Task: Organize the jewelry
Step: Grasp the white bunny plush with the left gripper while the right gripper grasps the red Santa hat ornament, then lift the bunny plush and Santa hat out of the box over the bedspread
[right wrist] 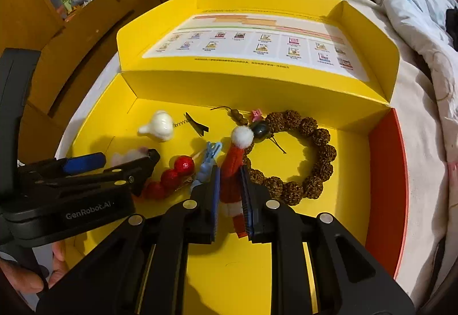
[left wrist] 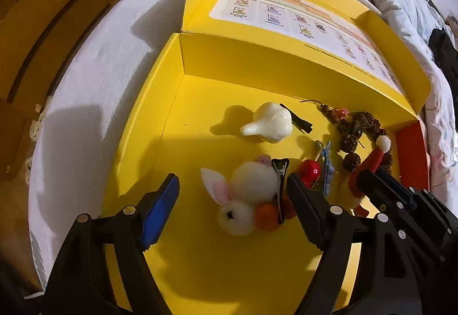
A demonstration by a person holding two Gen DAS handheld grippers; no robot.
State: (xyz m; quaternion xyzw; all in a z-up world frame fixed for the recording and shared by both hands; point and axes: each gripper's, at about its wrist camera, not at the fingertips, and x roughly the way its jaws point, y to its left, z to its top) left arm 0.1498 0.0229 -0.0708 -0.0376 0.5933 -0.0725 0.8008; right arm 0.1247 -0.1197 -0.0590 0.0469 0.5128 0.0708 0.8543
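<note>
**A:** Which way did the piece lie from the tongs at that point?

**B:** The red felt Santa-hat clip with the white pompom (right wrist: 233, 172) lay straight ahead of the right gripper (right wrist: 230, 200), its long axis running away along the fingers, pompom at the far end. The blue-padded fingers (right wrist: 215, 194) were clamped on its lower red-and-white band, inside the open yellow cardboard box (right wrist: 286, 86).

**A:** And the other tool?

**B:** The left gripper (left wrist: 233, 206) had its jaws spread wide, one on each side of the fluffy white bunny hair clip with pink ears and an orange pompom (left wrist: 243, 197). Whether a pad touched the fluff, I could not tell. The bunny's black metal clip (left wrist: 279, 186) lay just beside the right-hand finger.

**A:** So each hand was nearest its own item?

**B:** Yes. I judged that the hat would need lifting clear, since it sat just beside the bracelet of knobbly brown seed beads (right wrist: 300, 160) and the small blue plastic clip (right wrist: 207, 163).

**A:** Textures?

**B:** The hat was soft and compressible, so it probably held easily. The glossy red round-bead clip (right wrist: 171, 176) looked hard and slick. The smooth white ceramic garlic-shaped charm (right wrist: 159, 126), joined by a small spring to a black toothed clip (right wrist: 197, 124), lay well apart toward the box's back wall. The box rested on a pale bedsheet (left wrist: 94, 86).
</note>
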